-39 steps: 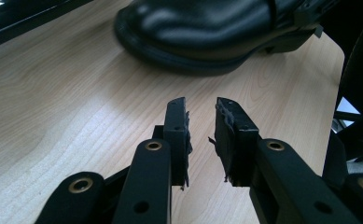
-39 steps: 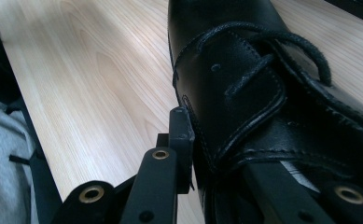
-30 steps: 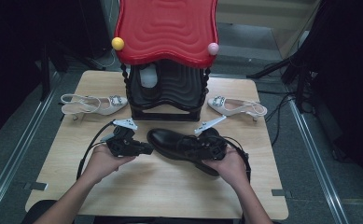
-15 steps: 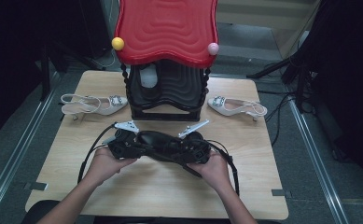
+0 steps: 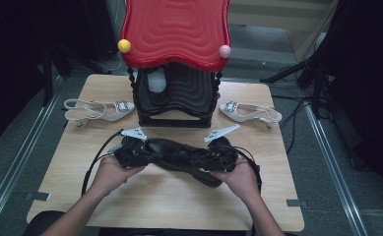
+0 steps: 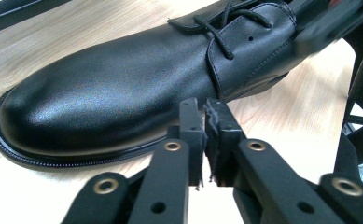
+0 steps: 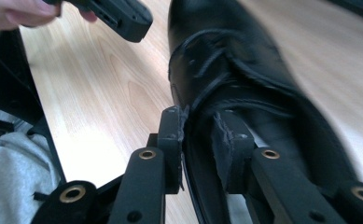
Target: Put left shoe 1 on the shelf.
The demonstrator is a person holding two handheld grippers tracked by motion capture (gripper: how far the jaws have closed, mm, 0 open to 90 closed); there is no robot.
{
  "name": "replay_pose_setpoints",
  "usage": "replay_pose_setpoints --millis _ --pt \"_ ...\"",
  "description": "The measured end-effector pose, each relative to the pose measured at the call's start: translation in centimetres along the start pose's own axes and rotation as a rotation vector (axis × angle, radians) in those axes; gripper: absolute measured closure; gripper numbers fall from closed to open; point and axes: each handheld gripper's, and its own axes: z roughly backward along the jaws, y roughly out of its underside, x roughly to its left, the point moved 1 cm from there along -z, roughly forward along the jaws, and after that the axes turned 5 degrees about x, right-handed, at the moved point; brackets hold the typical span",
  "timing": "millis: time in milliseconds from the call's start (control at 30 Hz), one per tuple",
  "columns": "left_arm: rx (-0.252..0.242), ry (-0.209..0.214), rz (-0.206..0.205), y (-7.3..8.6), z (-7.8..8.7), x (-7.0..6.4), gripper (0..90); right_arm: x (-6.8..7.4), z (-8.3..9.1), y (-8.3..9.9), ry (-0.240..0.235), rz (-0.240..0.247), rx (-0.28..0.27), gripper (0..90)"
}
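A black lace-up leather shoe [image 5: 179,156] lies across the near middle of the wooden table [image 5: 154,206], toe to the left. In the right gripper view my right gripper [image 7: 200,135] is shut on the shoe [image 7: 244,84] at its heel-end collar, one jaw on each side of the wall. The high view shows that right gripper [image 5: 214,160] at the shoe's right end. My left gripper [image 6: 204,122] is shut with nothing between its jaws, right beside the glossy toe [image 6: 100,88]. In the high view the left gripper [image 5: 141,152] meets the shoe's left end.
A black tiered shoe rack [image 5: 176,96] with a red wavy top [image 5: 176,29] stands at the back centre, something pale inside it. One white slingback heel [image 5: 98,109] lies to its left and another [image 5: 250,112] to its right. Cables trail off both grippers.
The right gripper has carried the shoe leftward, and both hands have drawn closer. The shoe's toe now sits against the left gripper.
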Motion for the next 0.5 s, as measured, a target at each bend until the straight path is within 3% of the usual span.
replay_pose_setpoints --millis 133,200,300,500 --pt "-0.012 -0.008 0.01 0.1 -0.1 0.0 90.0 -1.0 2.2 0.4 0.029 -0.035 -0.024 89.9" --pt "-0.01 -0.009 0.012 0.1 -0.3 -0.2 90.0 -2.1 2.8 0.5 0.049 -0.059 -0.033 90.0" --pt "-0.016 -0.01 0.014 0.2 -0.7 -0.5 90.0 -3.6 2.8 0.5 0.076 -0.083 -0.051 90.0" --pt "-0.003 -0.028 -0.004 0.4 -2.0 -1.3 90.0 -5.4 1.6 0.5 0.129 -0.063 -0.063 90.0"
